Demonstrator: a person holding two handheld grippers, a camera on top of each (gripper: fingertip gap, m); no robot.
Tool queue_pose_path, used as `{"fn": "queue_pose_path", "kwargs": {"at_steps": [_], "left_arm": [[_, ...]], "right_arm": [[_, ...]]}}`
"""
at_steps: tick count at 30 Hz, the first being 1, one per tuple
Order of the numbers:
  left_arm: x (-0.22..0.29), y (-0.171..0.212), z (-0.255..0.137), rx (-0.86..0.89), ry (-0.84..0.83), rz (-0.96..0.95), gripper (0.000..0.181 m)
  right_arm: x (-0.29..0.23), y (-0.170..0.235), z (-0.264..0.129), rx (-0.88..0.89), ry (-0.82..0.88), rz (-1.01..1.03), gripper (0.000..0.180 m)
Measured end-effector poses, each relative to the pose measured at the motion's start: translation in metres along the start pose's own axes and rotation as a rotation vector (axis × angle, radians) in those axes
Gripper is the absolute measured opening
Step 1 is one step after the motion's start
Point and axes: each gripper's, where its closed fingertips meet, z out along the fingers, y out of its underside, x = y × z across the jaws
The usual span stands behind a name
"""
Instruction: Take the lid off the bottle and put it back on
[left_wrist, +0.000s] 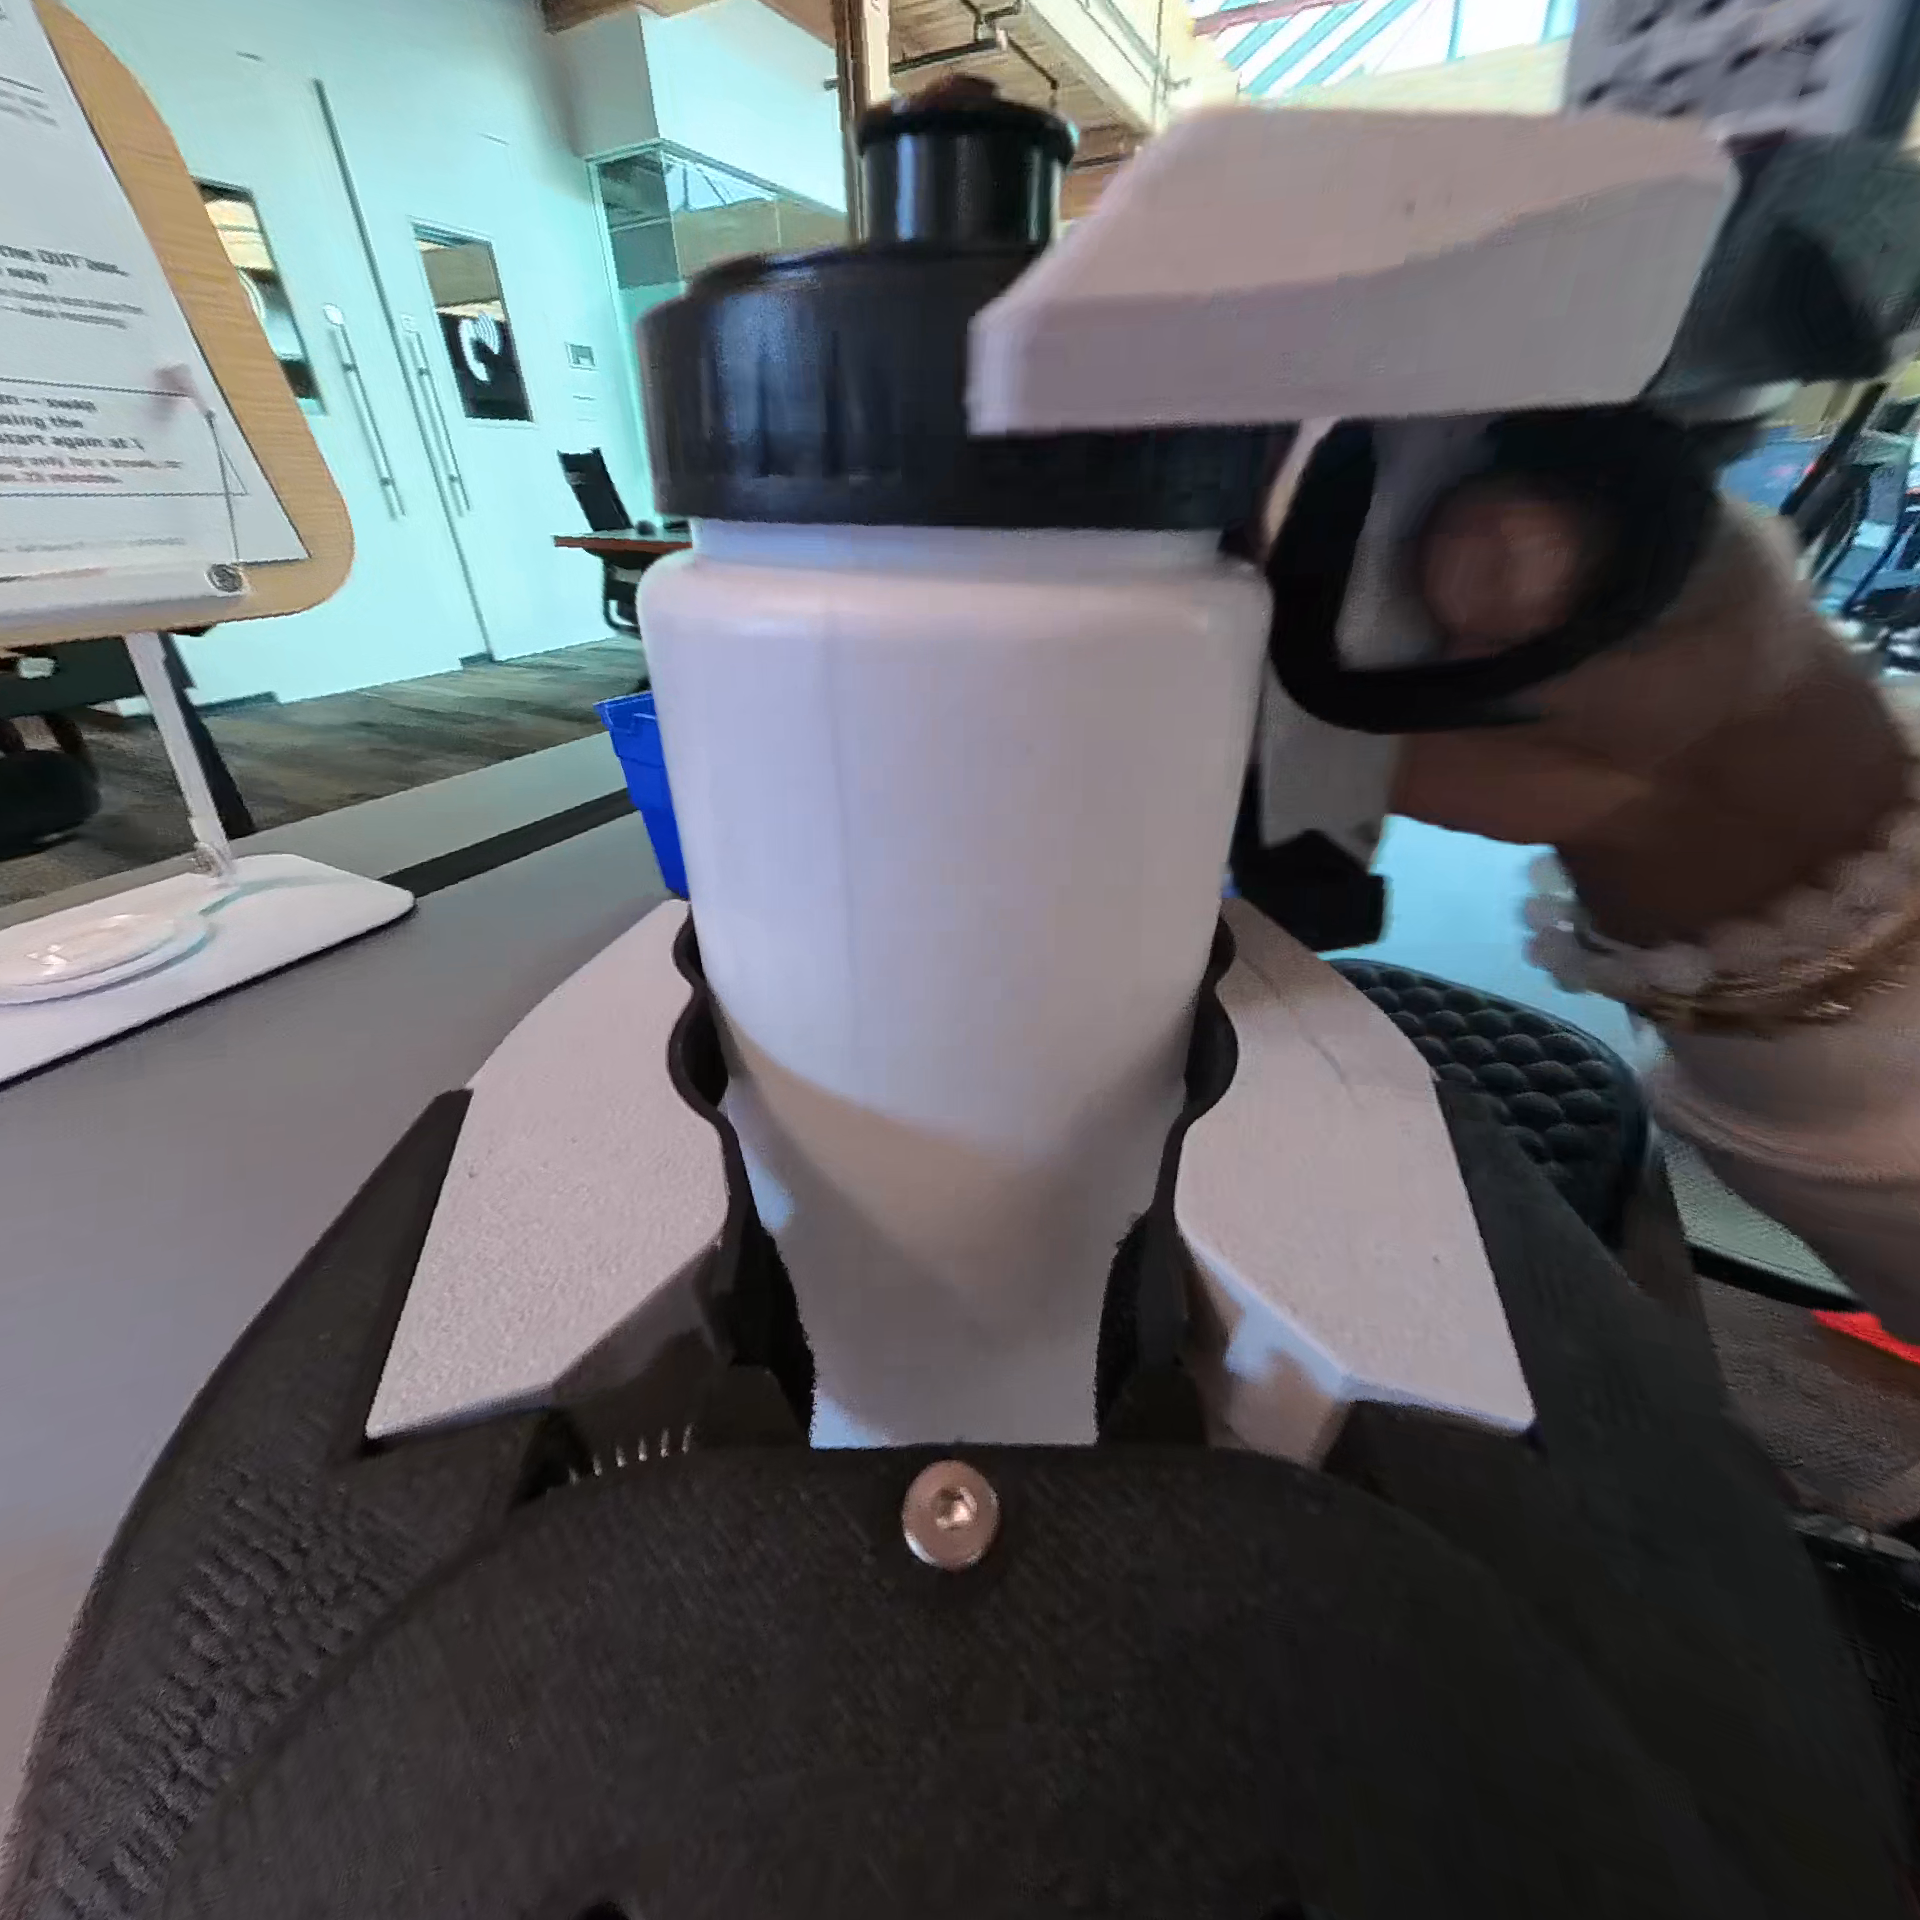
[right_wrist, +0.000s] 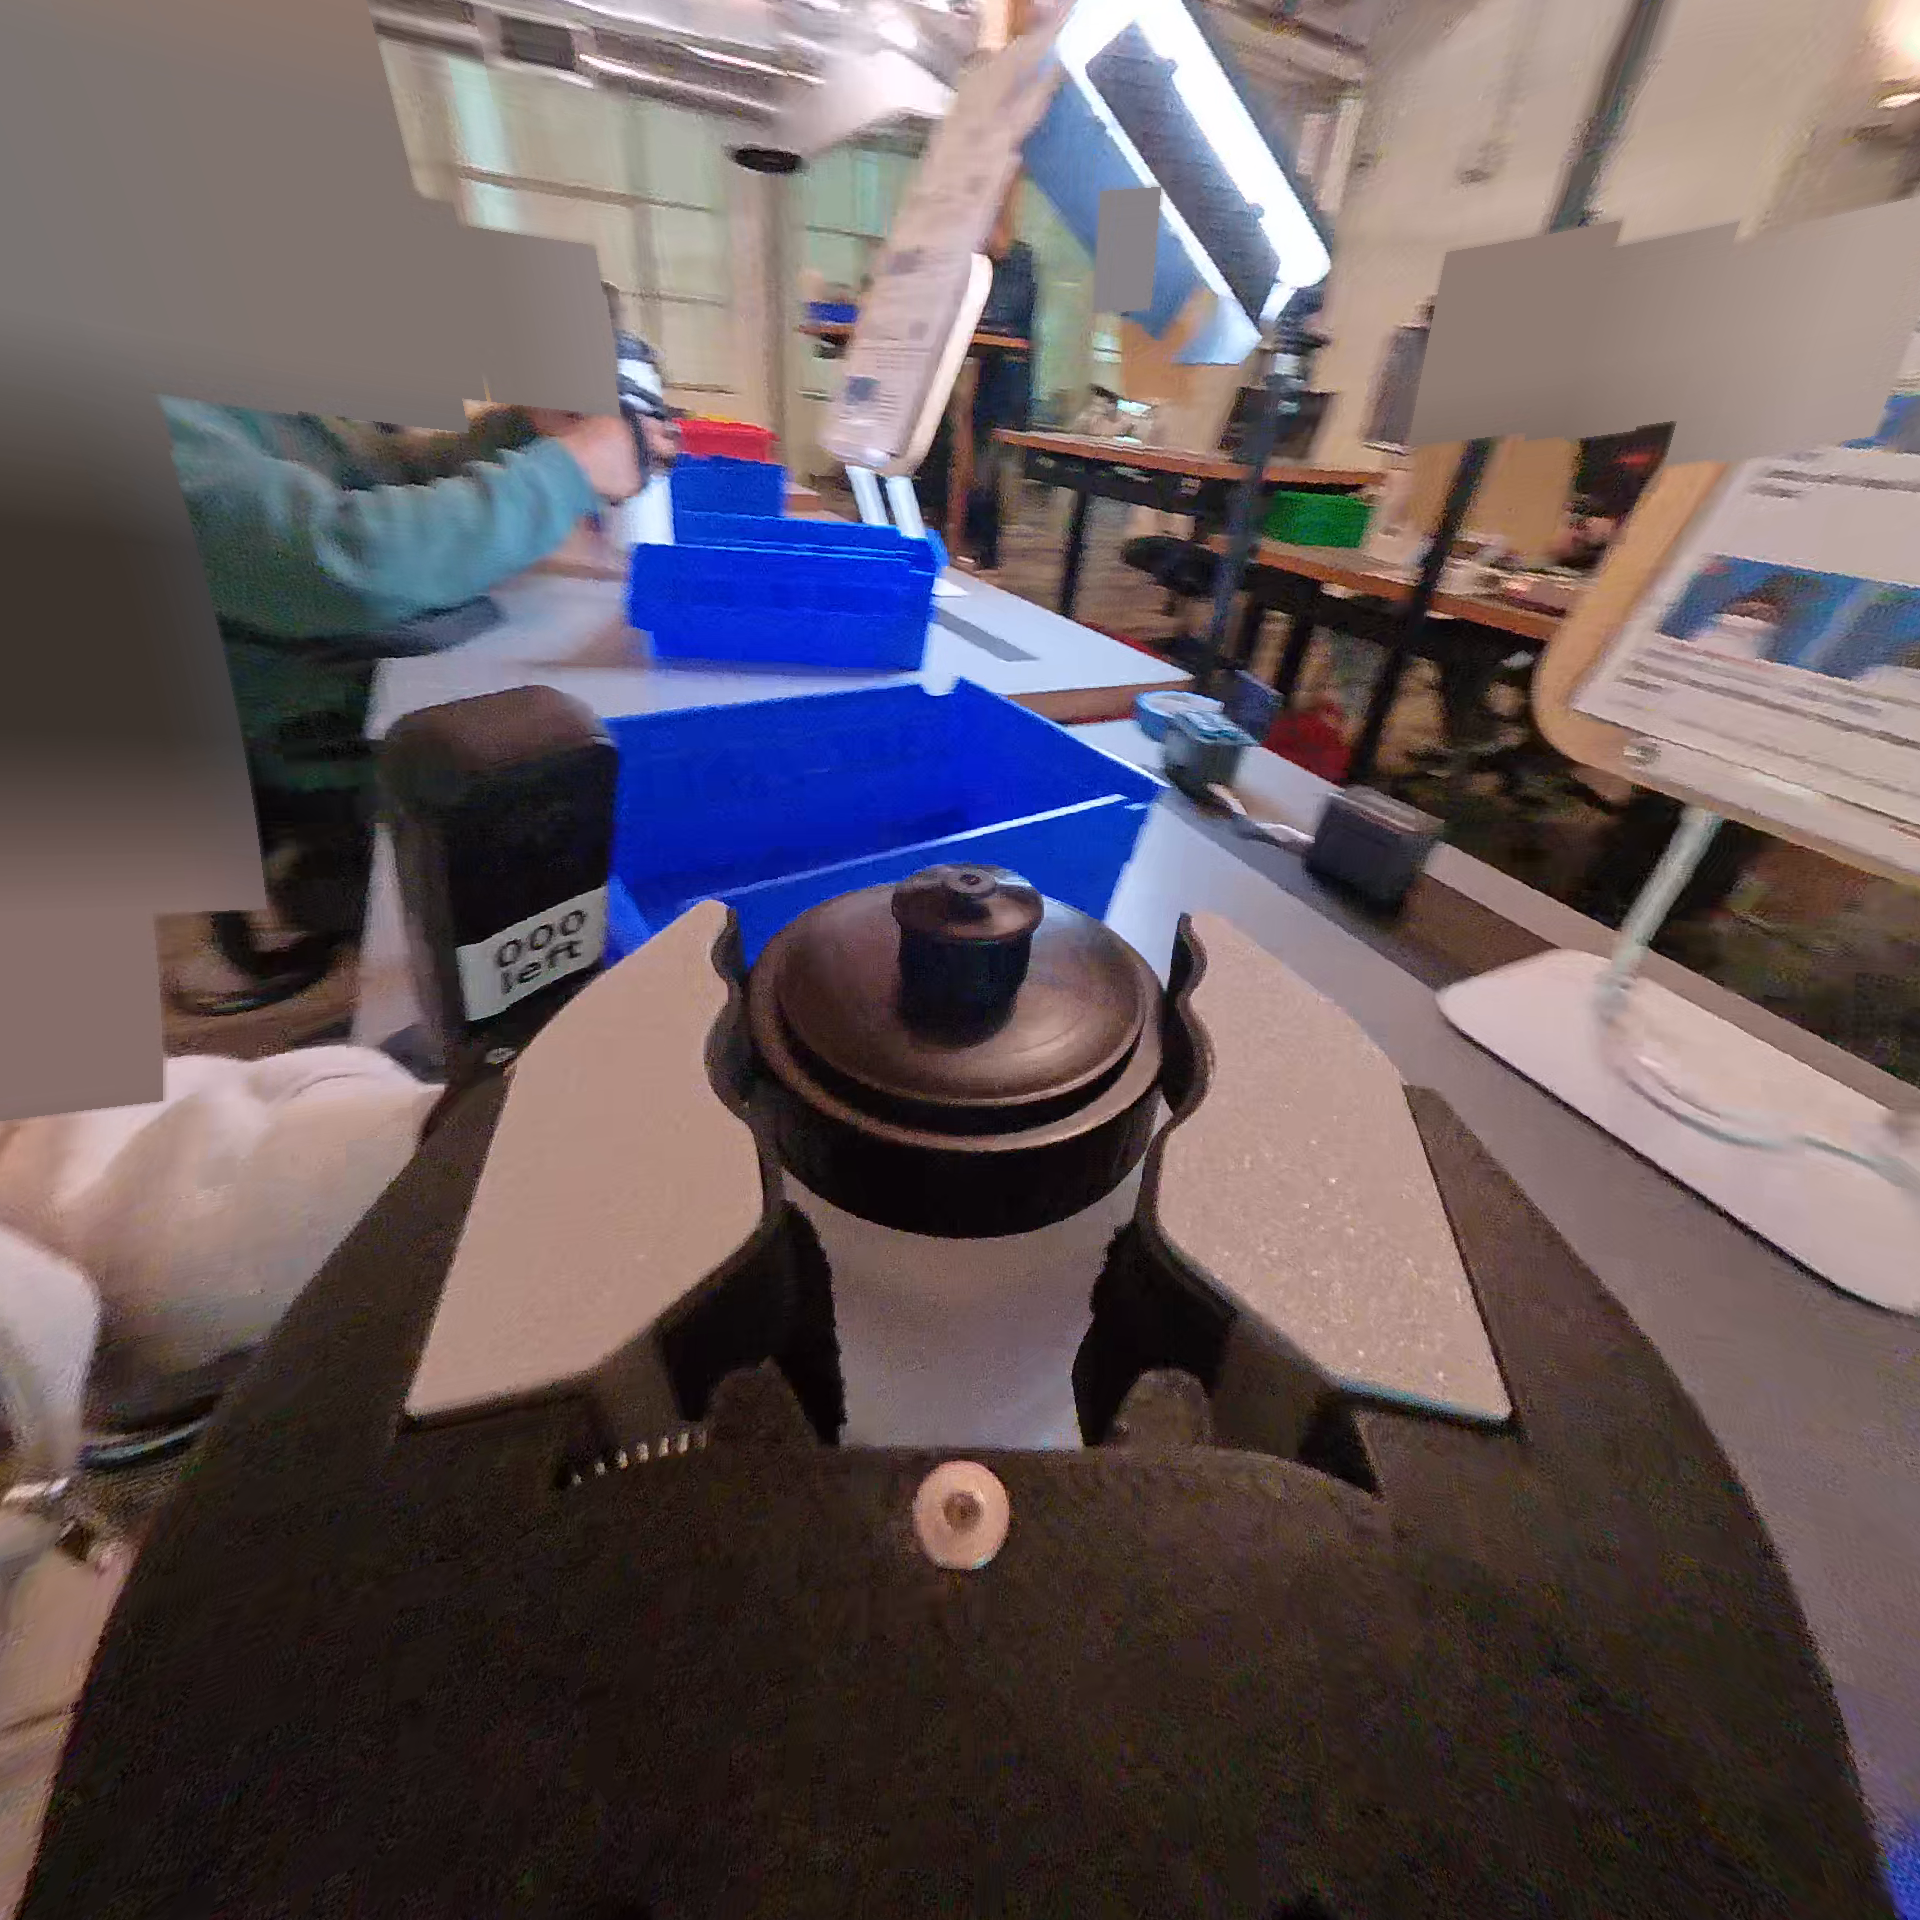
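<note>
White plastic bottle (left_wrist: 956, 831), upright and clamped at its lower body by my left gripper (left_wrist: 951, 1122); its black lid (right_wrist: 951, 1070) sits on the neck, with my right gripper (right_wrist: 956, 1049) closed around the lid's rim from above. Risk, as I judge it: the smooth wall could turn inside the left pads under torque, or the lid could cross-thread if tilted on return; the raised spout (right_wrist: 966, 945) offers no grip. Below lies a grey table (left_wrist: 260, 1091) carrying a white sign stand (left_wrist: 156, 935) and a blue bin (right_wrist: 883, 790); beyond, an open workroom with more tables and another person's sleeve (right_wrist: 343, 509).
</note>
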Motion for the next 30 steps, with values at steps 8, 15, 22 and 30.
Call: {"fn": "queue_pose_path", "kwargs": {"at_steps": [8,15,22,30], "left_arm": [[0.003,-0.001,-0.003,0.006,0.078,-0.037,0.089],[0.009,-0.001,-0.004,0.016,0.126,-0.042,0.088],[0.001,0.0,-0.002,0.007,0.042,-0.02,0.088],[-0.002,0.0,-0.004,0.006,0.023,0.002,0.089]], "right_arm": [[-0.018,-0.001,-0.008,-0.052,-0.242,-0.045,0.089],[-0.02,0.001,-0.012,-0.075,-0.576,0.009,0.077],[-0.004,0.0,-0.004,-0.003,-0.106,0.065,0.076],[-0.02,0.018,-0.03,-0.183,0.121,-0.026,0.088]]}}
